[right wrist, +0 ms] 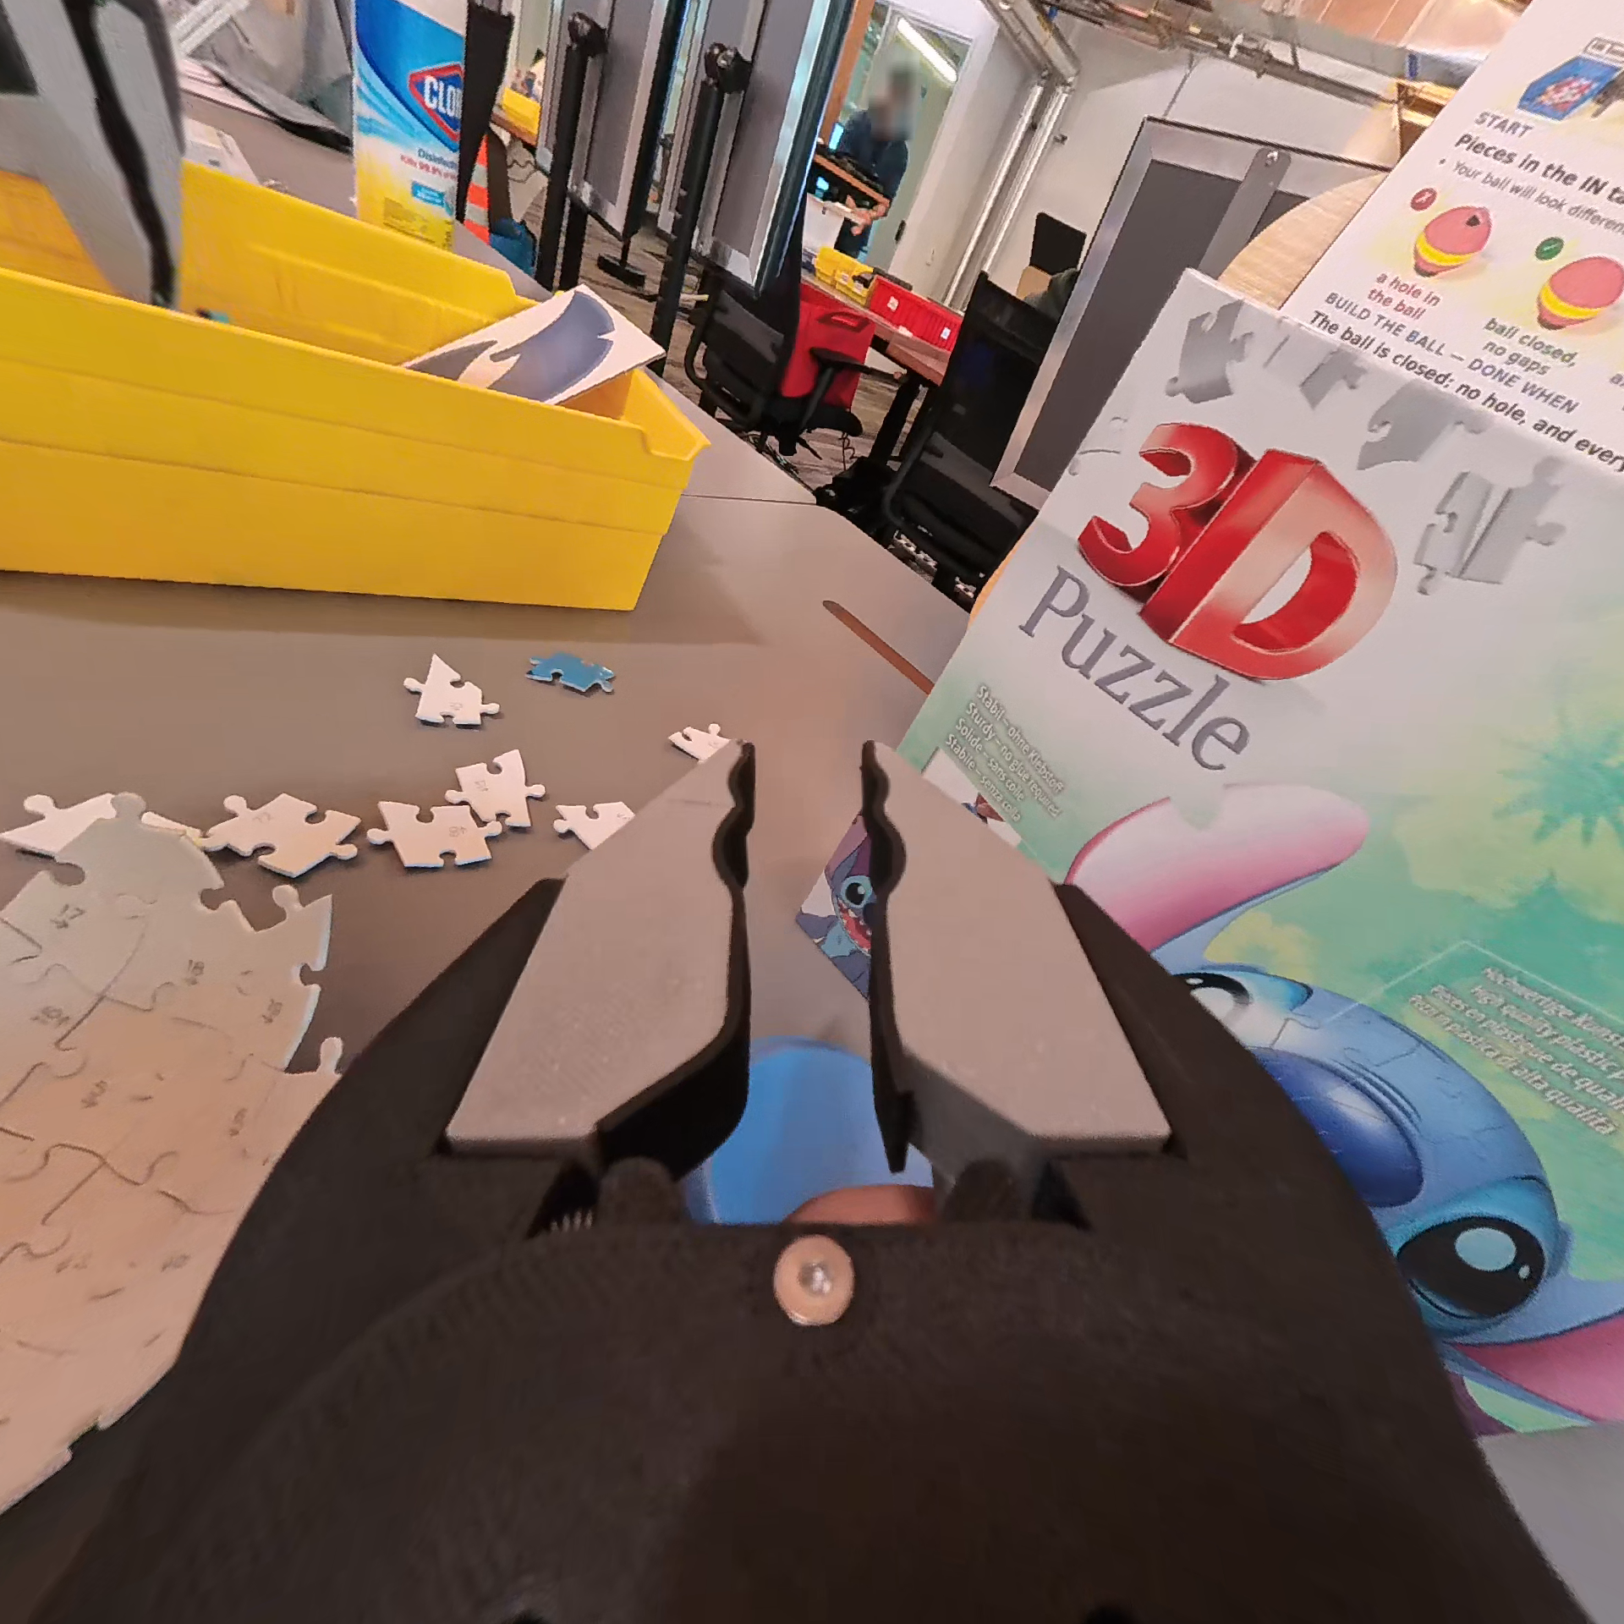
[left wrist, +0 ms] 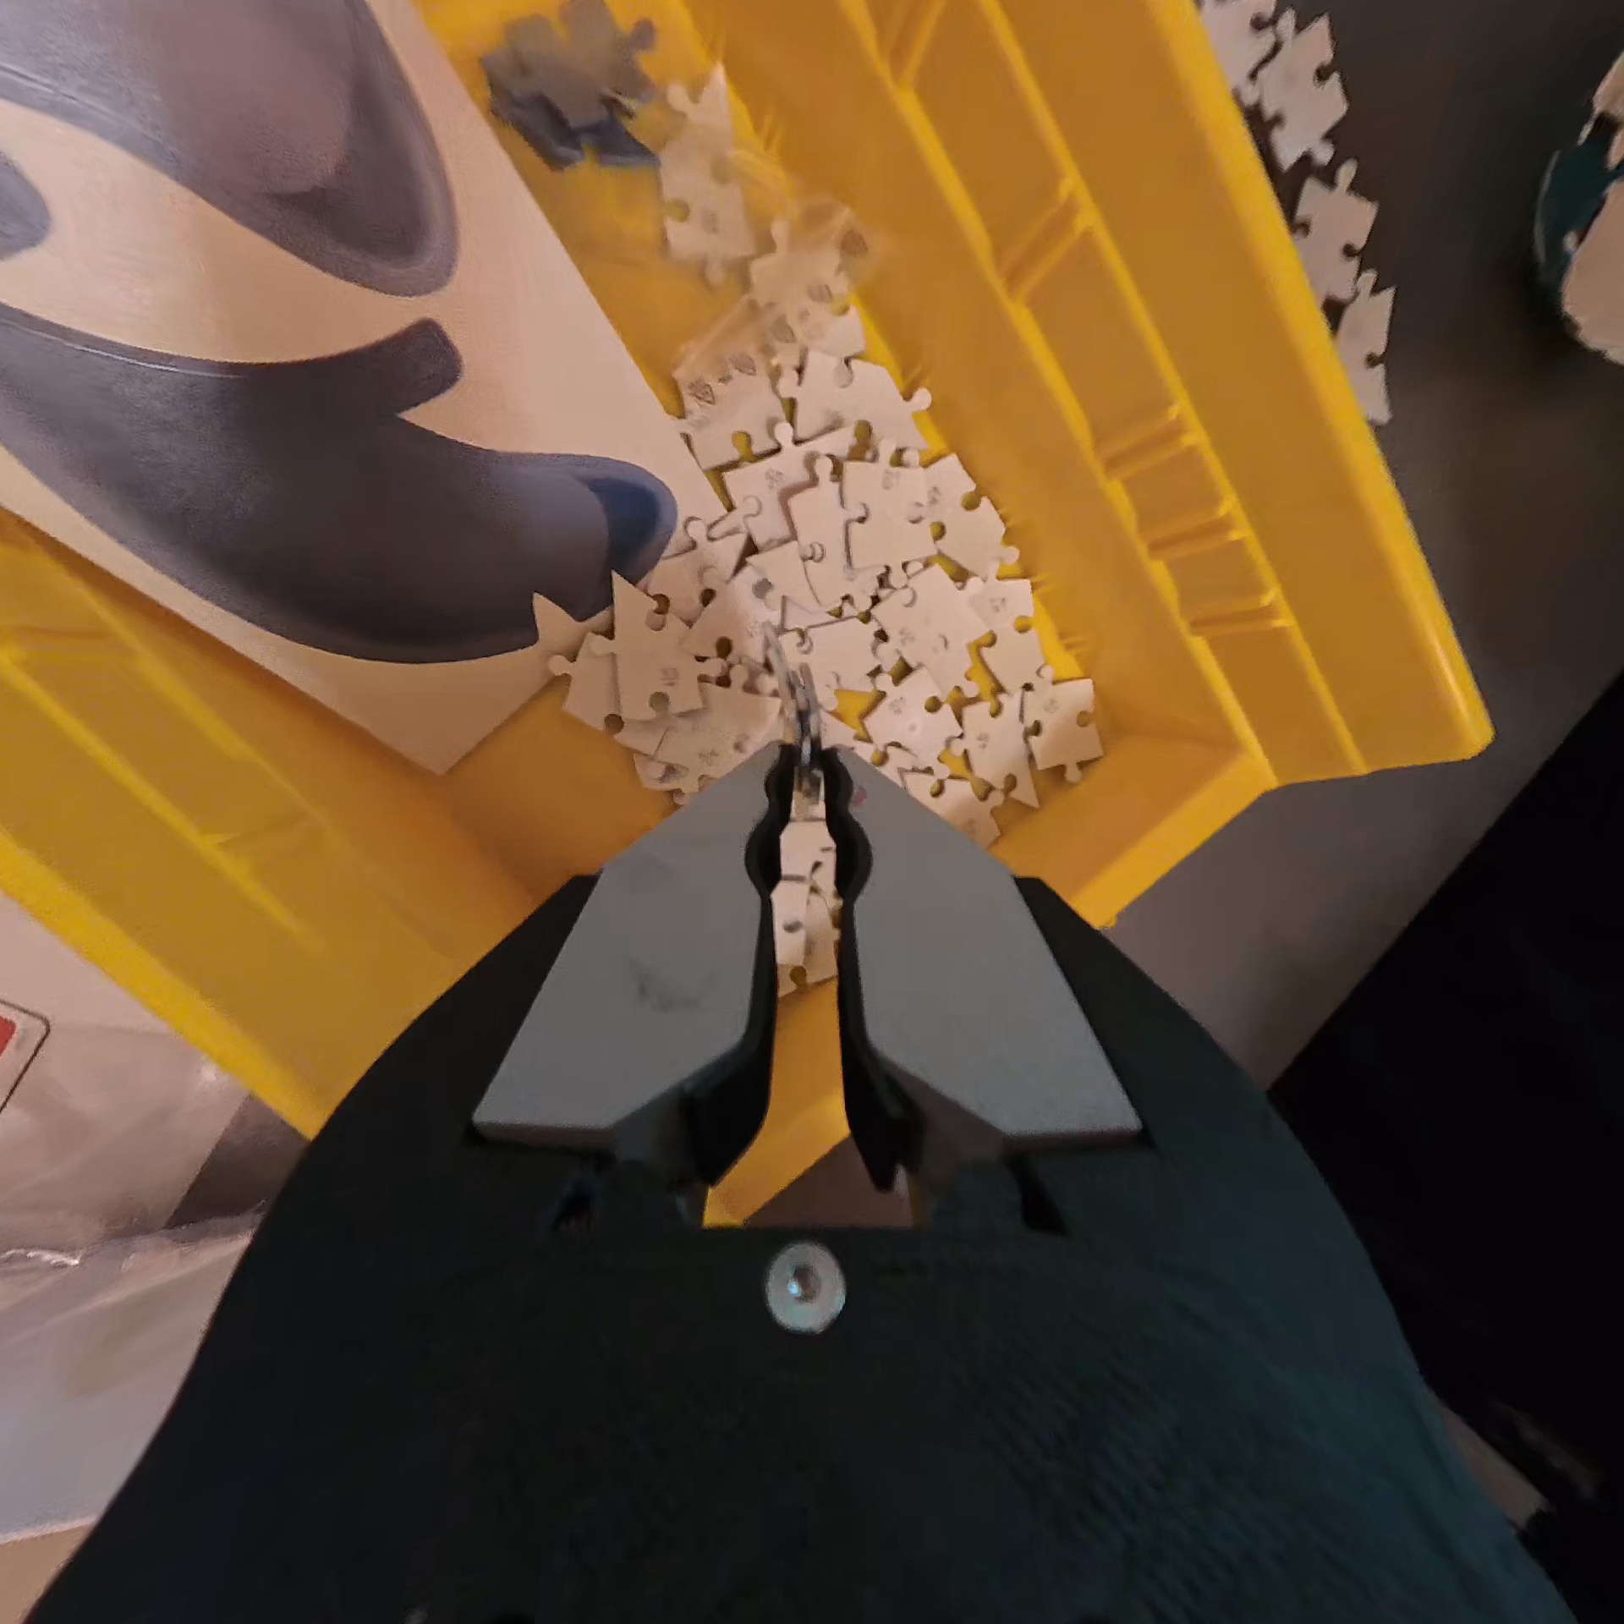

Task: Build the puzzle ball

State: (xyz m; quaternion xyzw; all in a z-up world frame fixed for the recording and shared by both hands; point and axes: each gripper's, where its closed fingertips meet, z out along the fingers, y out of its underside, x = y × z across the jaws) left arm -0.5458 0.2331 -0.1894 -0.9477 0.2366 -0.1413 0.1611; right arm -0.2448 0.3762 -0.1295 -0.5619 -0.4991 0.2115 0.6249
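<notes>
My left gripper (left wrist: 801,756) is shut on a white puzzle piece (left wrist: 795,694), held edge-on just above a pile of white pieces (left wrist: 888,562) in the yellow bin (left wrist: 1142,439). My right gripper (right wrist: 804,773) is open and empty above the grey table. The partly built ball shell (right wrist: 132,1098), inner side up, lies to its lower left. Several loose pieces (right wrist: 439,830) and one blue piece (right wrist: 571,672) lie on the table ahead of it. The left gripper (right wrist: 114,176) also shows over the bin (right wrist: 351,492) in the right wrist view.
A printed sheet (left wrist: 264,439) lies in the bin's left part. The puzzle box (right wrist: 1274,791) stands close on the right, with an instruction sheet (right wrist: 1494,220) behind it. A wipes canister (right wrist: 409,123) stands behind the bin. More pieces (left wrist: 1318,176) lie beside the bin.
</notes>
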